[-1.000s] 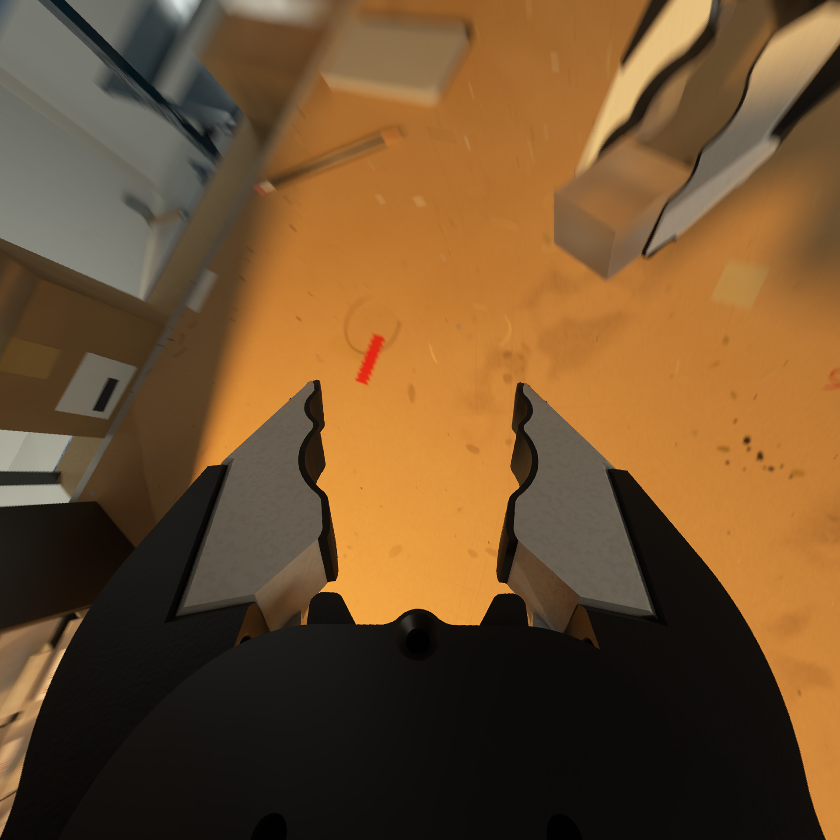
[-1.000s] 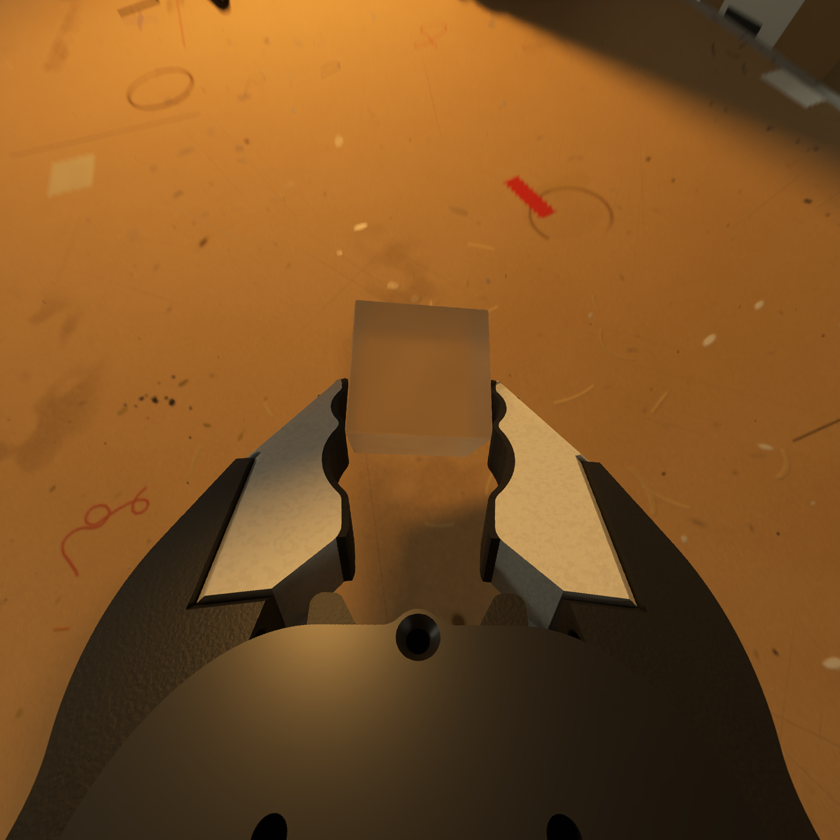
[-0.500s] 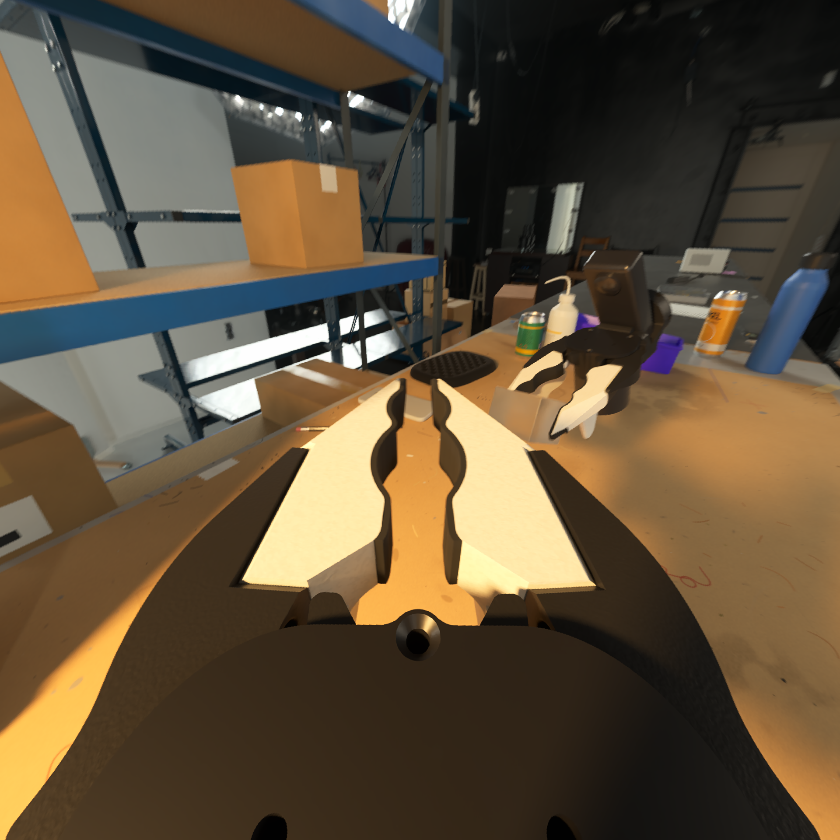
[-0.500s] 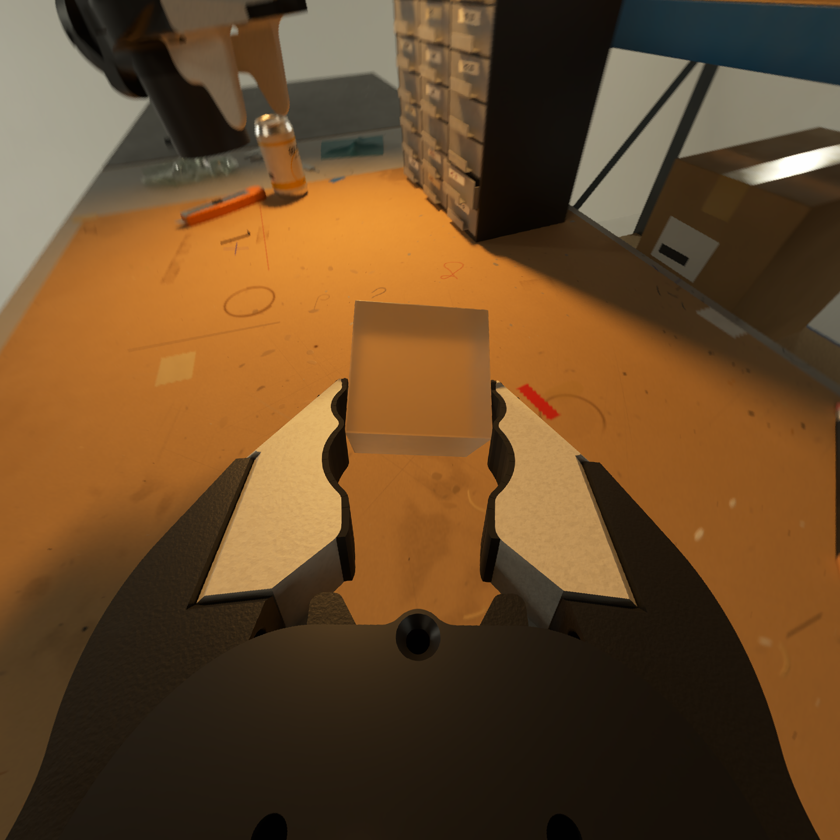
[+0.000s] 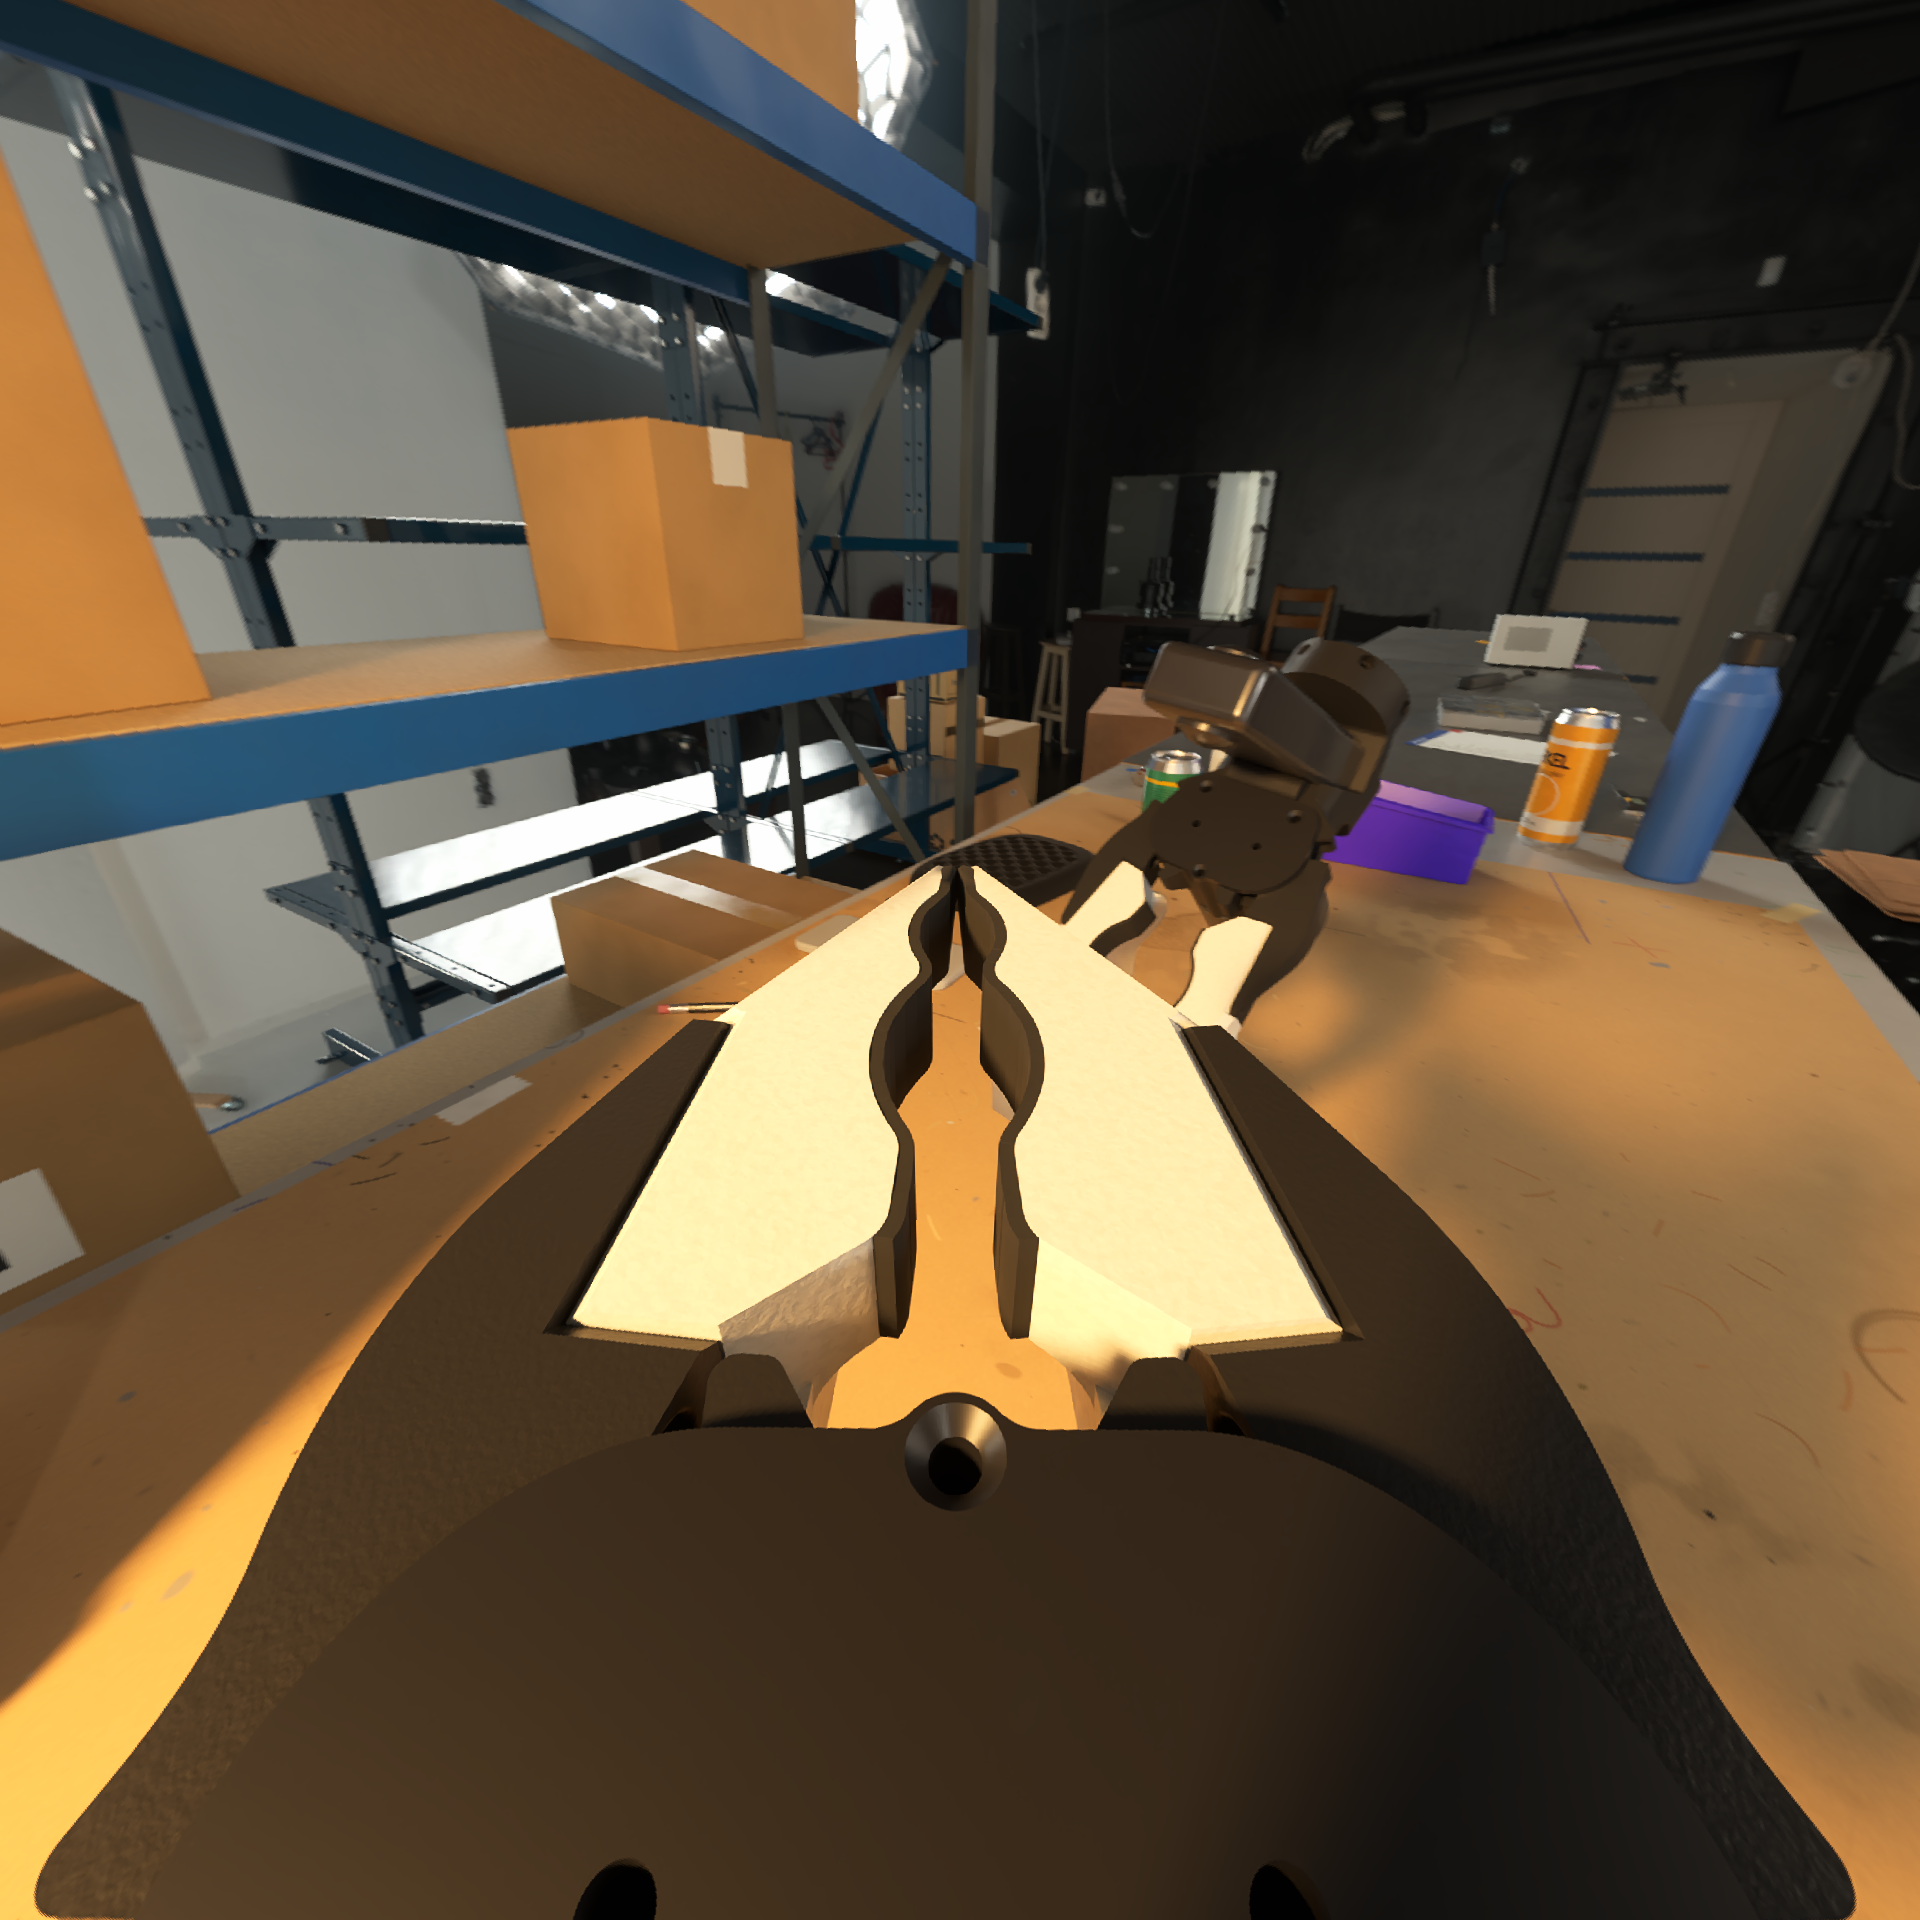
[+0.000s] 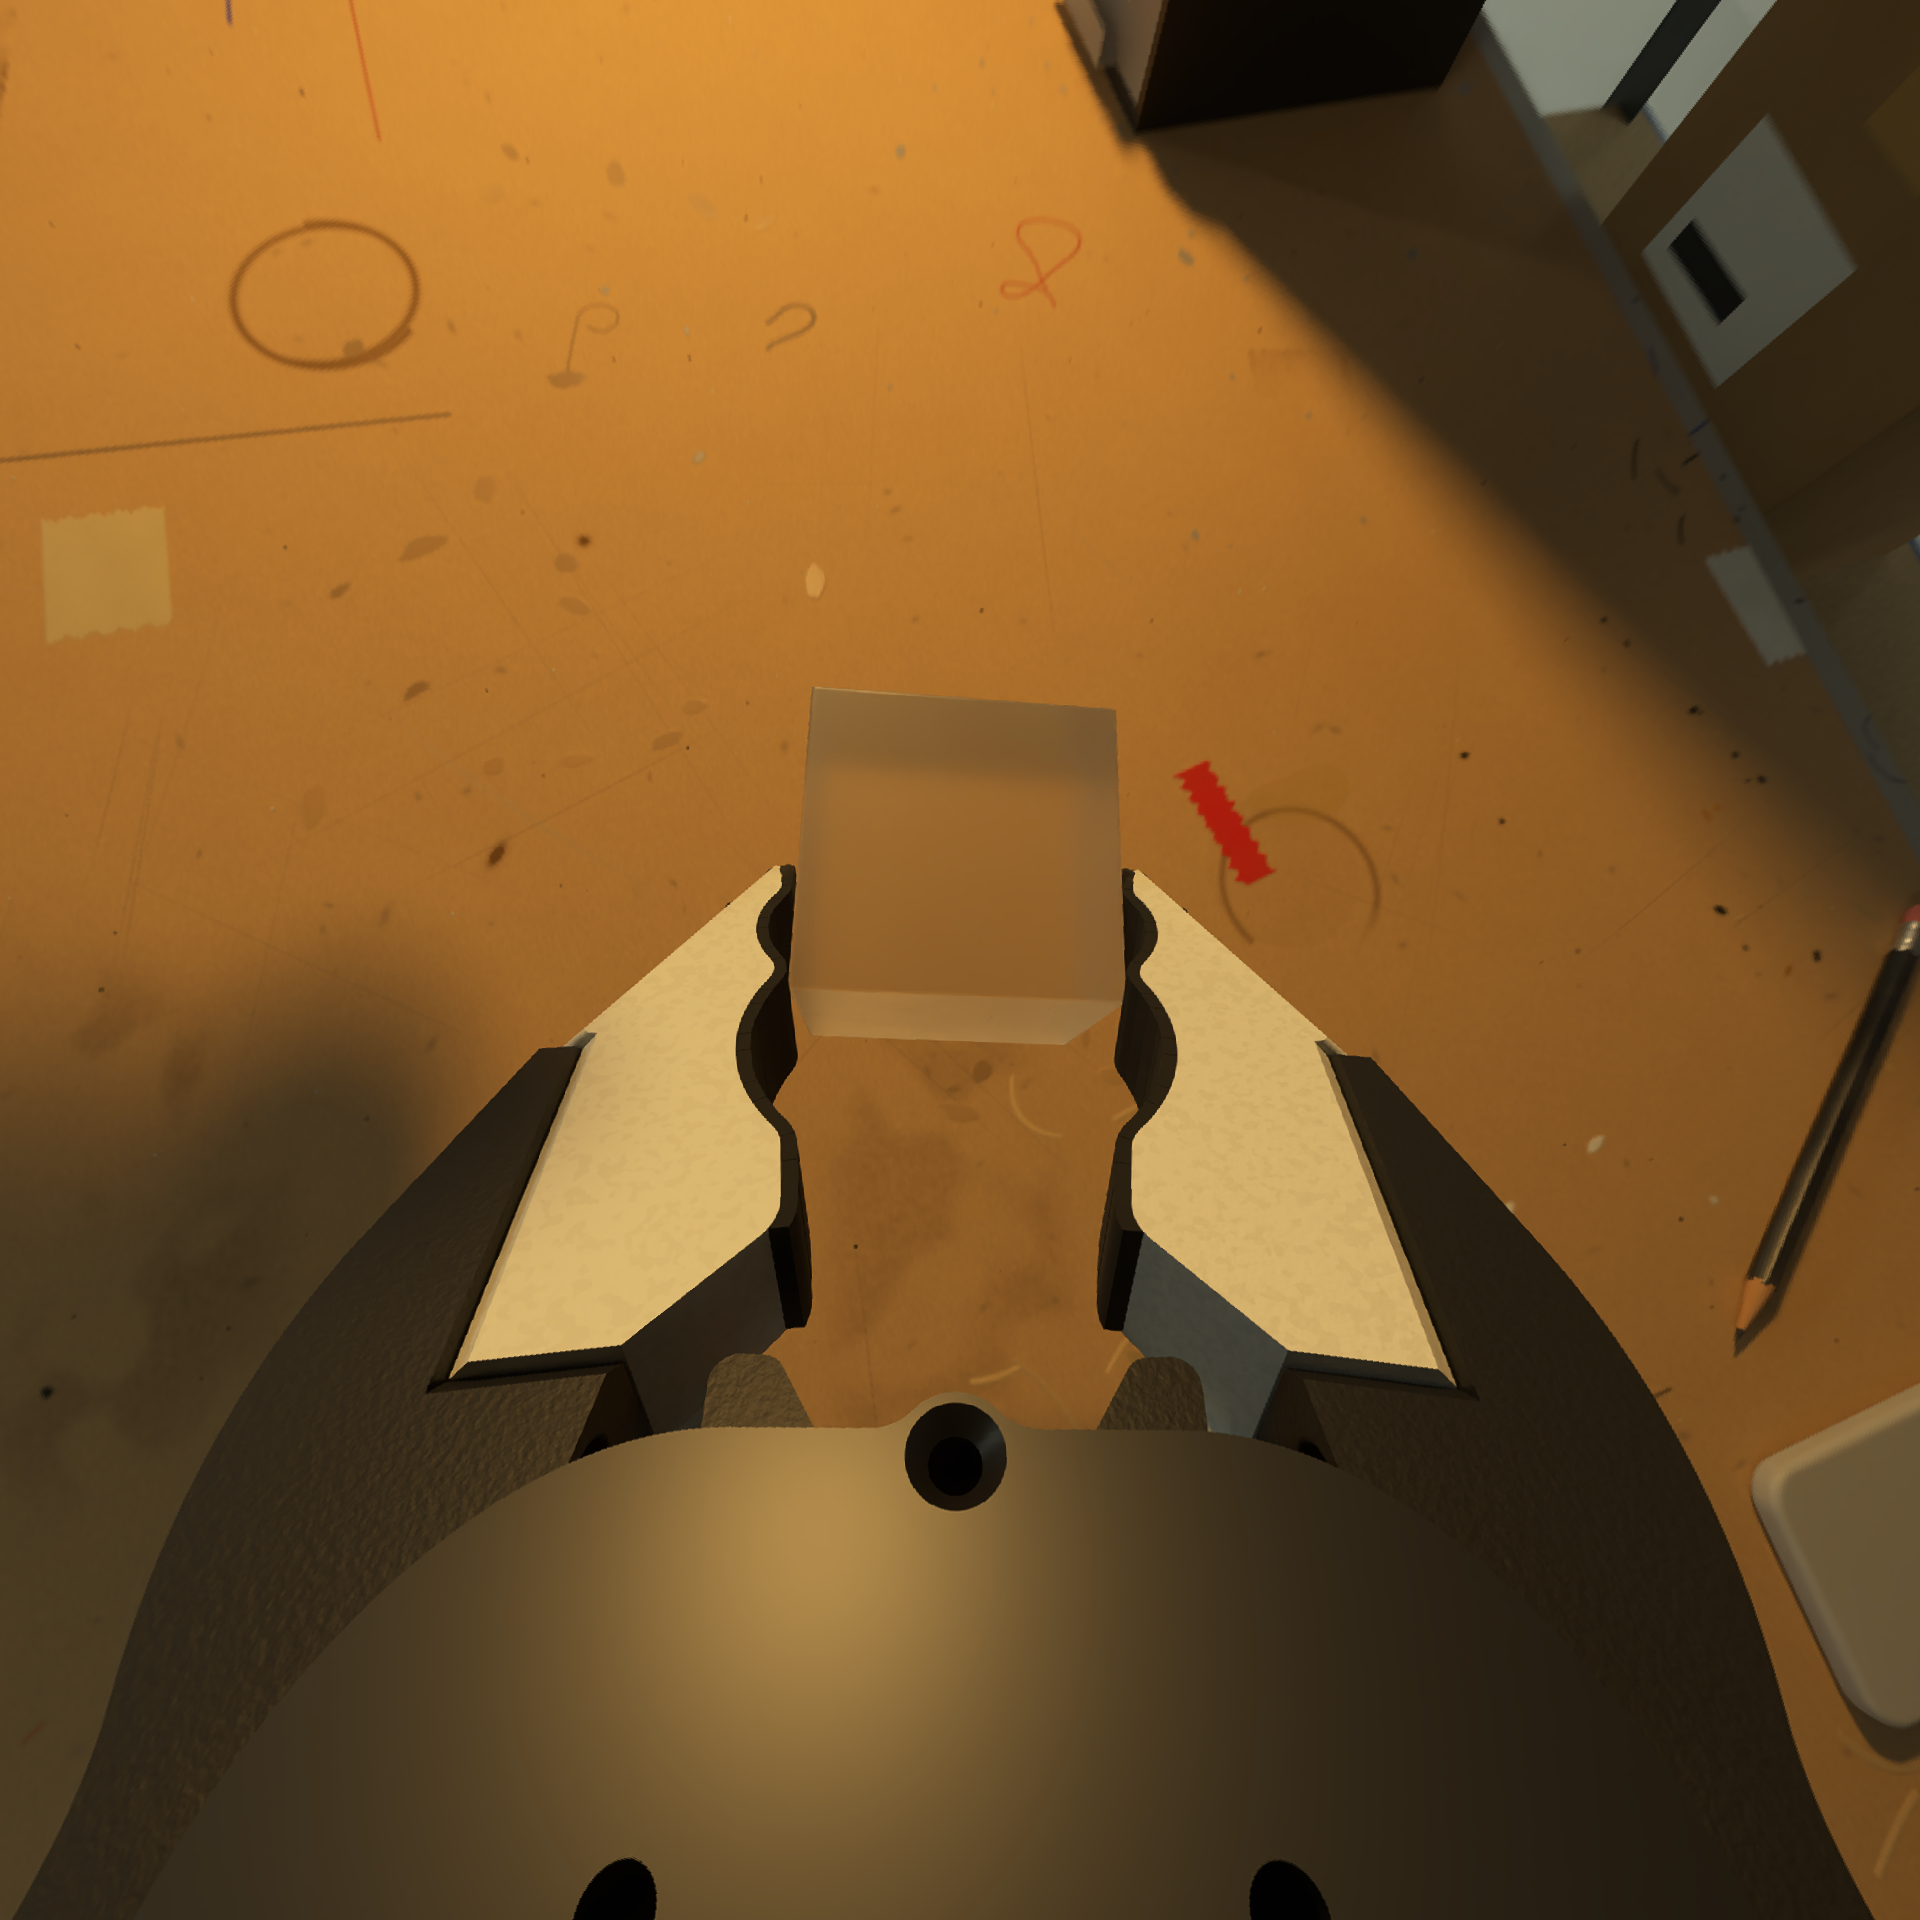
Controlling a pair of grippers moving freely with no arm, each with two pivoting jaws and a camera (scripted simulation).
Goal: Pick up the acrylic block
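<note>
So the right hand-held gripper (image 6: 954, 935) has the acrylic block (image 6: 956, 868) pinched between its two fingertips, frosted see-through cube, held up off the orange counter (image 6: 623, 623) with the scuffed surface showing underneath it. Just right of the block down on the counter there's a little red zigzag strip (image 6: 1224, 823) next to a faint ring stain, and farther right a pencil (image 6: 1829, 1122) lying on its own, plus the corner of a grey pad (image 6: 1849, 1558) at the edge. The left hand-held gripper (image 5: 958, 883) is pressed together at the tips, nothing in it, pointing level across the counter toward the shelving. From that side you can see the right one (image 5: 1184, 935) farther off, angled down. As for labels: the cardboard box (image 5: 665, 530) on the blue shelf (image 5: 468, 717) has a pale sticker, there's an orange can (image 5: 1567, 774) with dark lettering, a green can (image 5: 1169, 777), a blue bottle (image 5: 1704, 758) and a purple bin (image 5: 1413, 831).
</note>
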